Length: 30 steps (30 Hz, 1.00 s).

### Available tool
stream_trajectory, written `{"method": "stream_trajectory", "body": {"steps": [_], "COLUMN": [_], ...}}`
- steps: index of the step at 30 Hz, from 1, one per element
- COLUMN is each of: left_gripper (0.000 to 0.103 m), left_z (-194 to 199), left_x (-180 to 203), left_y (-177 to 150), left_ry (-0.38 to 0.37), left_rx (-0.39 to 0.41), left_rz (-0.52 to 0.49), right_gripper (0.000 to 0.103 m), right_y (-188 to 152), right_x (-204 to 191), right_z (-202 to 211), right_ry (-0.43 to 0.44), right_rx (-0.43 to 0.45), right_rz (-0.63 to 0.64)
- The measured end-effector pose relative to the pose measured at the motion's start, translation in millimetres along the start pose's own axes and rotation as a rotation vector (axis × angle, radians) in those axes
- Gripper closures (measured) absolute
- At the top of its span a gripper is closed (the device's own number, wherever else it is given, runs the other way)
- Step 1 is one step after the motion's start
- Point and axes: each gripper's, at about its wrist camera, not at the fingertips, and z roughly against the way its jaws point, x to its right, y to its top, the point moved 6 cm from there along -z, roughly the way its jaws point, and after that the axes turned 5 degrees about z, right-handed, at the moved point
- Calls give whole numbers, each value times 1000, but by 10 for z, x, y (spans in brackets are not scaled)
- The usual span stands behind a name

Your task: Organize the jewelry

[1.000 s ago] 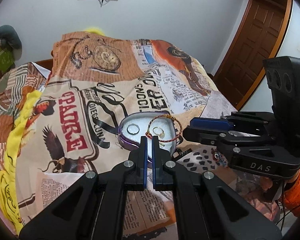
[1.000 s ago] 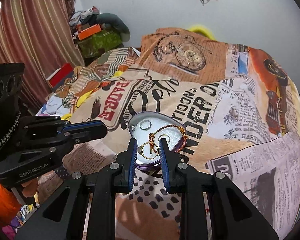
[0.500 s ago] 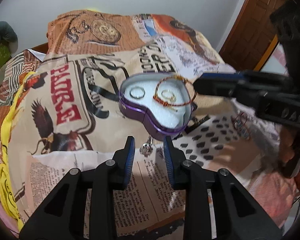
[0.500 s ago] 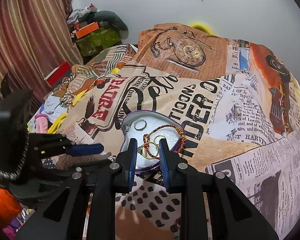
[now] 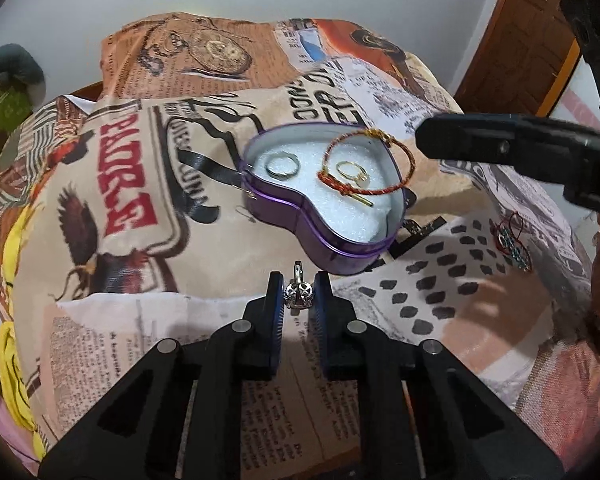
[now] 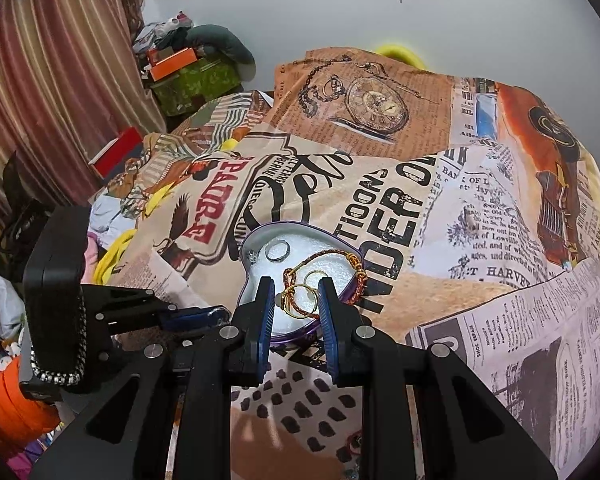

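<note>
Left wrist view is showing the left gripper [image 5: 299, 294] hovering low over the newspaper-print bedspread [image 5: 112, 184], its blue-padded jaws standing partly apart with a small silver crystal-studded earring [image 5: 299, 290] sitting right between the tips; the pads look to be just meeting its sides, but whether they are actually clamping it I cannot tell. The earring's hook end is pointing forward, away from the gripper and toward the purple heart-shaped tin with white foam lining [image 5: 342, 246], which is lying just ahead and slightly right of the jaws, pointed end nearest. Inside the tin are lying a plain silver ring [image 5: 283, 166], a thin gold ring [image 5: 353, 172] and a red-and-gold braided cord bracelet [image 5: 366, 162], the bracelet partly riding over the rim. The left gripper is clearly the nearer one to the earring. Right wrist view is showing the right gripper [image 6: 296, 302] hanging above the near edge of the same tin, jaws moderately open and apparently holding nothing, the gold jewellery only showing through the gap. A red beaded trinket [image 5: 510, 242] is lying on the cloth well to the right.
</note>
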Motion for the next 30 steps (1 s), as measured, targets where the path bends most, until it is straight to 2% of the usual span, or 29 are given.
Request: {"method": "stream_trajectory", "body": {"steps": [7,11,23,30], "left_gripper": [89,89,89,89], "left_z": [340,399,87,180], "left_x": [-19,41,147,129], "left_y": [282,463,634,617], "left_ry": [-37,-51,-82,-72], "left_rx": [99,134,81,99], "left_rz": [23,11,6,2], "right_gripper": [83,83,83,83], "right_y": [65,113,150,134], "right_x": [30,69,108,107], "right_z": [-67,-118,-143,-198], "right_ry": [-1,-3,6,7], "right_rx": [-1,-6,-5,-21], "right_rz": [-7,-22,-38,-30]}}
